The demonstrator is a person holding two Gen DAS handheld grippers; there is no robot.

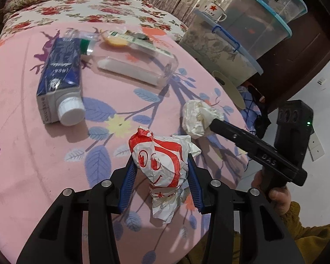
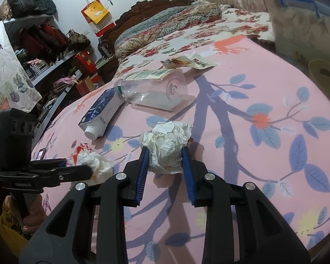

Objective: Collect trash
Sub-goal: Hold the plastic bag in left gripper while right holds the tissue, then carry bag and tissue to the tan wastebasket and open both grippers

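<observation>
A crumpled red-and-white wrapper (image 1: 160,162) sits between the blue pads of my left gripper (image 1: 161,169), which is shut on it just over the pink bed cover (image 1: 33,154). To its right, my right gripper (image 2: 164,154) is shut on a crumpled white paper ball (image 2: 168,140). The left wrist view shows that paper ball (image 1: 194,118) at the tip of the right gripper (image 1: 211,125). In the right wrist view the left gripper (image 2: 85,168) holds the wrapper (image 2: 96,161) at the lower left.
Farther back on the cover lie a blue carton (image 1: 59,77) with a white cap, a clear plastic bottle (image 1: 134,63) and a flat snack packet (image 2: 187,62). Stacked storage boxes (image 1: 231,50) and a wooden stool (image 1: 228,88) stand off the right edge. A paper bag (image 2: 6,70) hangs at the left.
</observation>
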